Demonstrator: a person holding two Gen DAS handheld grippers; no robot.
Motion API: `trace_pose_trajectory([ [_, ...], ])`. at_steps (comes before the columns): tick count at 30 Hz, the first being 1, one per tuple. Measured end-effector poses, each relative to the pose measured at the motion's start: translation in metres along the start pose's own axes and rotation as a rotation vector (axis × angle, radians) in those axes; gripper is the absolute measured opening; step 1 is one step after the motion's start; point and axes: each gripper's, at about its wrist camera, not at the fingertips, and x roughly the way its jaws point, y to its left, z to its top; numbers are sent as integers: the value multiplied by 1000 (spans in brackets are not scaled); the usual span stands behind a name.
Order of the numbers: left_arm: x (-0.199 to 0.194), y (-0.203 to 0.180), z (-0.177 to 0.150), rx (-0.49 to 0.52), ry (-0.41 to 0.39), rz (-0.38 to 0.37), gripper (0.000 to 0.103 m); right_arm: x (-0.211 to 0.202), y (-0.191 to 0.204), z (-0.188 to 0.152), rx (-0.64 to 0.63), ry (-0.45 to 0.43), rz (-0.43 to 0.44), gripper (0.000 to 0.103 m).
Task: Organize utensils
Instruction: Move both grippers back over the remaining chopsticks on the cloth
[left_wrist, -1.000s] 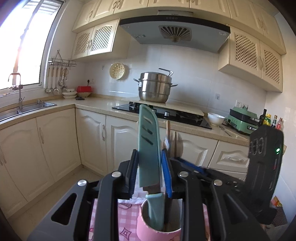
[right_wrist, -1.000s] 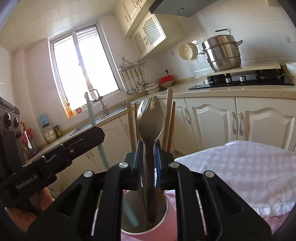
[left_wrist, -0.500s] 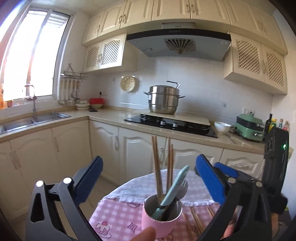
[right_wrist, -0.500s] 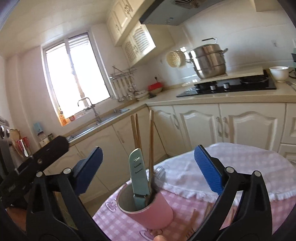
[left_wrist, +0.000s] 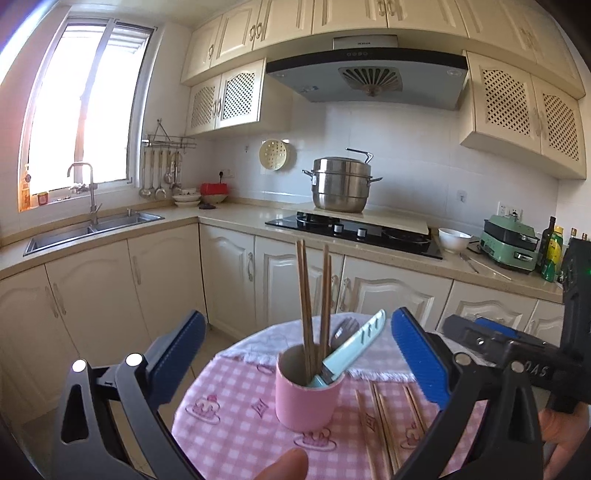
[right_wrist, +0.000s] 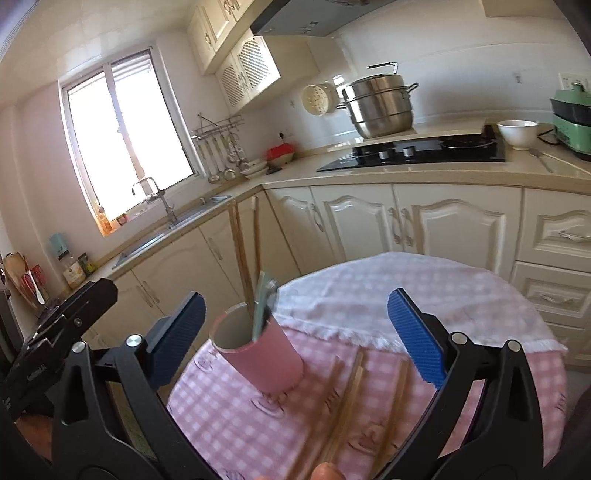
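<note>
A pink cup (left_wrist: 307, 400) (right_wrist: 260, 360) stands on the round table with its pink checked cloth (left_wrist: 229, 402) (right_wrist: 236, 424). In the cup stand wooden chopsticks (left_wrist: 306, 306), a light teal knife (left_wrist: 351, 347) and a metal spoon (left_wrist: 345, 330). Several loose chopsticks (left_wrist: 384, 424) (right_wrist: 354, 391) lie on the cloth to the cup's right. My left gripper (left_wrist: 297, 354) is open and back from the cup, nothing between its blue pads. My right gripper (right_wrist: 295, 328) is also open and empty, the cup low between its fingers but apart from them.
Cream kitchen cabinets and a counter run behind the table, with a sink (left_wrist: 92, 225), a hob (left_wrist: 354, 234) carrying a steel pot (left_wrist: 341, 184), a white bowl (left_wrist: 454, 240) and a green appliance (left_wrist: 511, 245). A white cloth (right_wrist: 406, 295) covers the table's far part.
Both grippers let go, the left of the teal knife and the right of the spoon, opened wide and drew back and up from the cup. Knife and spoon now rest in the cup.
</note>
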Motion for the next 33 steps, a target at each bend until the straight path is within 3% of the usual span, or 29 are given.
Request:
trace_pose_trajectory([
  [11, -27, -14, -28, -31, 38, -11, 99, -56, -24, -24, 39, 26, -60, 97],
  [23, -27, -16, -52, -28, 99, -25, 99, -60, -36, -44, 58, 119, -116, 97],
  [28, -6, -18, -69, -7, 181, -24, 99, -47, -44, -54, 45, 186, -166, 97],
  [33, 27, -21, -93, -5, 318, -33, 99, -23, -59, -73, 44, 294, -215, 97],
])
